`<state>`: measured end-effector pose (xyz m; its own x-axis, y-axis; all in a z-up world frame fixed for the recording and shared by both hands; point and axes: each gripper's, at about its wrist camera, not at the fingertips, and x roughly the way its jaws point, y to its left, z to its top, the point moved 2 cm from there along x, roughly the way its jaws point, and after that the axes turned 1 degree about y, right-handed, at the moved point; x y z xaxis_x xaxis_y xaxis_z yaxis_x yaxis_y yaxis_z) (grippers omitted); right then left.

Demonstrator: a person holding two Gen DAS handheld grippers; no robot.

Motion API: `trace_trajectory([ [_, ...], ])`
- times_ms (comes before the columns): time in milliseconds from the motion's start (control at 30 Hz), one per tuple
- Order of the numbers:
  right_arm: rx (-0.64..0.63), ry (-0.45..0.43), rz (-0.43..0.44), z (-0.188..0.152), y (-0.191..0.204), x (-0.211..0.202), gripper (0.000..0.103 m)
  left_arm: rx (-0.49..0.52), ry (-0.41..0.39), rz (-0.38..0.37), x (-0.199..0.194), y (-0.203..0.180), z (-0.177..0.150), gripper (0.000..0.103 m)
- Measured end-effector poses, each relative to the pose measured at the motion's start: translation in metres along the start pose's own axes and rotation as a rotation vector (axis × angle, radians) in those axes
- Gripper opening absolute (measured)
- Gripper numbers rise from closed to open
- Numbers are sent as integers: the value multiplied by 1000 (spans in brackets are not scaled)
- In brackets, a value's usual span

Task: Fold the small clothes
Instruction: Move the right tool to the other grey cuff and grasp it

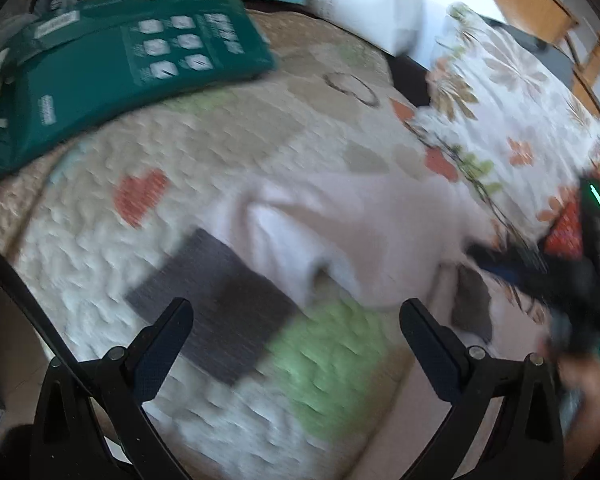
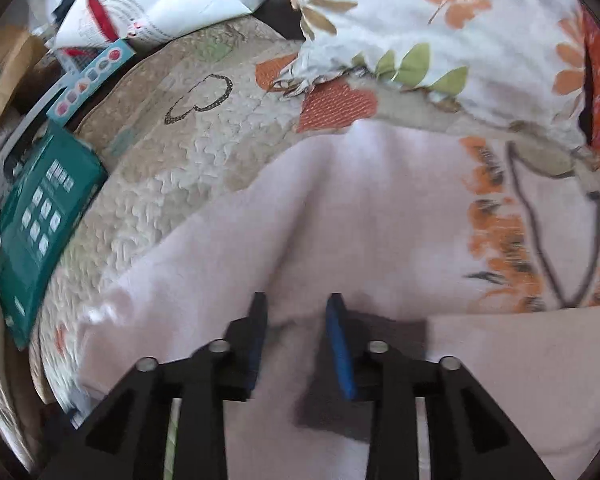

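A small pale pink garment (image 1: 340, 236) lies partly folded on a quilted bedspread (image 1: 204, 160). My left gripper (image 1: 296, 316) is open and empty, held above the quilt just in front of the garment. My right gripper (image 2: 296, 308) hovers low over the pink garment (image 2: 332, 216), its fingers a narrow gap apart with pink cloth showing between them; a ridge of cloth rises ahead of the tips. The right gripper also shows at the right edge of the left wrist view (image 1: 540, 268), over the garment's right side.
A green plastic package (image 1: 112, 64) lies on the quilt at the far left. A floral pillow (image 1: 512, 92) lies at the right. A white bag (image 2: 168, 4) and a light blue box (image 2: 92, 80) sit at the back. Wooden furniture (image 1: 540, 8) stands beyond.
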<state>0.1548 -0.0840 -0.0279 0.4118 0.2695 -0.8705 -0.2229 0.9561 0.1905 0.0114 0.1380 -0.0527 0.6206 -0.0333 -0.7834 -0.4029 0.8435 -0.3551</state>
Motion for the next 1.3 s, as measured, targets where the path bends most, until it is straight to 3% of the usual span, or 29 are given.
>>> trace_trajectory([
  [100, -79, 2, 6, -16, 7, -14, 42, -79, -72, 69, -8, 27, 16, 103],
  [233, -186, -2, 97, -37, 43, -27, 49, -218, -185, 211, -31, 75, 34, 103],
  [300, -266, -9, 146, -47, 74, -29, 62, -314, -243, 266, -45, 102, 39, 103],
  [367, -356, -11, 183, -56, 108, -25, 67, -387, -299, 308, -59, 122, 42, 103],
  [567, -490, -14, 269, -82, 176, -10, 67, -492, -425, 374, -88, 157, 44, 103],
  [733, -663, -18, 300, -109, 212, -6, 67, -531, -392, 377, -83, 176, 47, 103],
  [833, -726, -7, 274, -122, 223, 7, 67, -554, -373, 364, -75, 177, 47, 103],
  [867, -749, -6, 234, -126, 226, 16, 64, -553, -373, 357, -75, 176, 47, 103],
  [900, -759, -7, 192, -128, 227, 23, 41, -547, -377, 354, -76, 175, 46, 103],
  [933, -756, -24, 150, -129, 227, 25, 35, -540, -380, 353, -77, 172, 45, 103],
  [967, -724, -30, 163, -124, 224, 22, 16, -532, -382, 349, -76, 170, 44, 103],
  [1000, -674, -14, 183, -117, 219, 19, 9, -524, -381, 343, -75, 167, 44, 103],
  [1033, -620, -16, 203, -108, 212, 11, 9, -517, -376, 333, -73, 163, 44, 103],
  [1167, -389, -165, 233, -58, 156, -52, 9, -429, -325, 287, -60, 134, 42, 103],
  [1300, -117, -282, 209, -20, 57, -118, 9, -276, -283, 259, -45, 96, 40, 103],
])
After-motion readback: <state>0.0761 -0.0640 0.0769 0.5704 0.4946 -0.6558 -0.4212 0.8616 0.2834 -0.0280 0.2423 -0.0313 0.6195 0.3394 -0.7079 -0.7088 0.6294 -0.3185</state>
